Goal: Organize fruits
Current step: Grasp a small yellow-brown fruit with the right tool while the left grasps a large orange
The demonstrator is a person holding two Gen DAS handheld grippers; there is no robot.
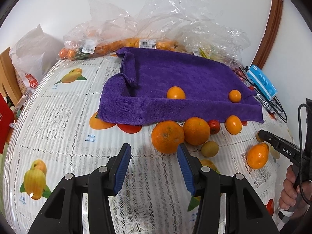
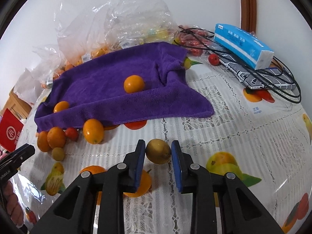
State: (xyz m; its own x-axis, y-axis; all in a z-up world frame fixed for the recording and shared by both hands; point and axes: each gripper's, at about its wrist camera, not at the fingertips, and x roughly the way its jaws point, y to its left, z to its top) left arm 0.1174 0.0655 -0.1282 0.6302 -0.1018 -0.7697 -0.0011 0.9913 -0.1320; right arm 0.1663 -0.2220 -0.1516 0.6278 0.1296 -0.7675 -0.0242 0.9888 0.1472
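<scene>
Step in hand, my read: pick-up of a loose fruit for sorting onto the purple towel (image 2: 109, 89); towel lies ahead of both claws, spread on the table with a raised fold along its near edge and two small oranges (image 1: 175, 93) already on it.

Right gripper (image 2: 158, 152): clenched on the yellow-green fruit (image 2: 158, 153); both blue pads touch its sides, fruit still at table level, just past the fingertips. Left gripper (image 1: 154, 154): released, nothing between the jaws; the big orange (image 1: 167, 137) sits just ahead of its right finger, a second orange (image 1: 196, 130) touching it beyond, a small red fruit (image 1: 214, 126) and another small greenish one (image 1: 209, 148) close by.

Next move, judged: lift the held fruit clear, carry forward-left over the fold, set down on the towel; round fruit may roll, so release low; an orange (image 2: 93, 131) lies left-forward of the right claw, near that path.

Surface: lace-pattern tablecloth (image 2: 224, 128) printed with fruit pictures, glossy. Behind the towel: clear plastic bags (image 1: 156, 29) of more fruit against a white wall. Right-forward of the right claw: blue tissue pack (image 2: 243, 45), black cables (image 2: 280, 89).
</scene>
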